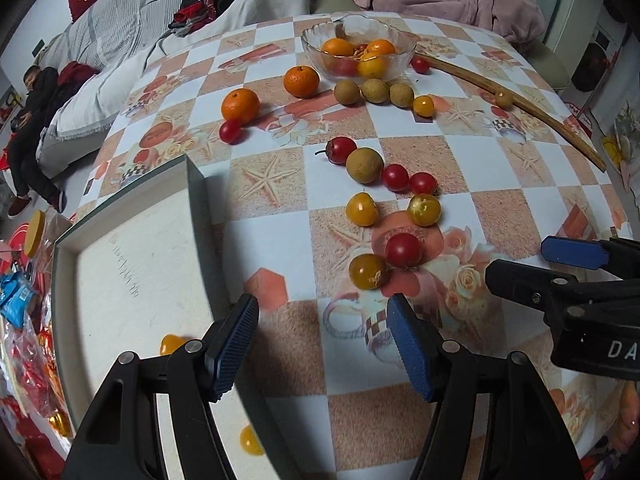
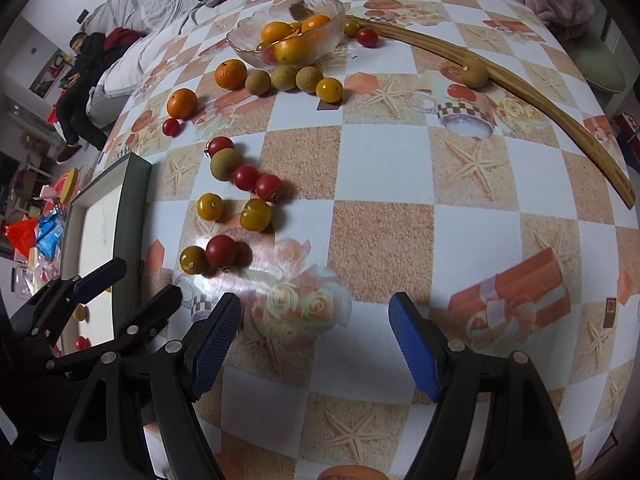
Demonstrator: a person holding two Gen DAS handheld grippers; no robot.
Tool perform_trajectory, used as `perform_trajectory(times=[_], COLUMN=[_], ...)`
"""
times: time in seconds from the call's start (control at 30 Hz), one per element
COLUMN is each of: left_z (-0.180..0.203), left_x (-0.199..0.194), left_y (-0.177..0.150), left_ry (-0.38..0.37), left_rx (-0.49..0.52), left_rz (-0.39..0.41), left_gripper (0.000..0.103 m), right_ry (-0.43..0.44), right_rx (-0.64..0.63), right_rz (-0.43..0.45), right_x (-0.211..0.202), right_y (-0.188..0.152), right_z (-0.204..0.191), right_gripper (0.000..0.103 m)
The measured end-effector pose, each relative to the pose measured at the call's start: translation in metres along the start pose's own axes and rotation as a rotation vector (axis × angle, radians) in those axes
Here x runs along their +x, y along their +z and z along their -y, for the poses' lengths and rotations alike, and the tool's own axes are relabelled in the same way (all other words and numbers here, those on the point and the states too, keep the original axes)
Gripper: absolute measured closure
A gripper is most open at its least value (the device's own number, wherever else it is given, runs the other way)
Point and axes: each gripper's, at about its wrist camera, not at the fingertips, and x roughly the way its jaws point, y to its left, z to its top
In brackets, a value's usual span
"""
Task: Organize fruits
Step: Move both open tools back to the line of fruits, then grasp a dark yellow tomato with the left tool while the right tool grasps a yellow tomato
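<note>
My left gripper (image 1: 322, 344) hangs over the desk (image 1: 500, 216) with its jaws wide apart and nothing between them. My right gripper (image 2: 316, 344) is just the same: jaws apart, holding nothing, low over the checkered cloth.

The fruits lie all over the desk. Nearest to my left jaws sit a dark yellow tomato (image 1: 367, 271) and a red tomato (image 1: 403, 250), touching each other. A bit farther are two yellow tomatoes (image 1: 362, 209), side by side but apart. Behind them runs a little row: a red fruit with a stem (image 1: 341, 149), a brown longan (image 1: 364, 165), then two red tomatoes (image 1: 395, 177) close together.

Far back stands a glass bowl (image 1: 316, 46) with orange and yellow fruit inside. In front of the bowl lie three brown longans (image 1: 374, 91) in a line, with a small yellow tomato (image 1: 423, 105) beside them. Two oranges (image 1: 240, 106) sit to the left of them, and a red tomato (image 1: 230, 131) touches the nearer orange.

A white tray (image 1: 192, 184) with a dark rim lies on my left. Some small yellow and red fruit are in it. A long wooden stick (image 2: 560, 116) lies on the far right, with one longan (image 2: 474, 73) against it.
</note>
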Motion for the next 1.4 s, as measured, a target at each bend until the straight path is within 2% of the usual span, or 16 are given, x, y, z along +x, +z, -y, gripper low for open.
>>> perform_trajectory(times=[0.57, 0.9, 1.2, 1.27, 1.3, 1.37, 1.4], left_z=[0.003, 0.001, 0.012, 0.015, 0.016, 0.019, 0.020], left_x=[0.025, 0.020, 0.027, 0.028, 0.028, 0.030, 0.030], left_y=[0.023, 0.015, 0.003, 0.005, 0.006, 0.010, 0.011], left_ry=[0.002, -0.004, 0.007, 0.003, 0.004, 0.004, 0.004], left_rx=[-0.011, -0.049, -0.027, -0.031, -0.031, -0.025, -0.022], left_rz=[0.037, 0.028, 0.003, 0.008, 0.011, 0.017, 0.018], left_gripper=[0.035, 0.035, 0.035, 0.035, 0.035, 0.035, 0.035], right_ry=[-0.017, -0.069, -0.125, -0.136, -0.135, -0.102, -0.089], right_rx=[-0.015, -0.099, -0.208, -0.222, -0.224, -0.219, -0.215], right_rz=[0.050, 0.086, 0.117, 0.125, 0.127, 0.123, 0.115], right_x=[0.012, 0.037, 0.054, 0.054, 0.053, 0.052, 0.051], right_y=[0.056, 0.107, 0.131, 0.132, 0.133, 0.134, 0.135], right_z=[0.016, 0.013, -0.003, -0.003, -0.002, 0.001, 0.002], right_gripper=[0.023, 0.024, 0.047, 0.061, 0.064, 0.079, 0.079])
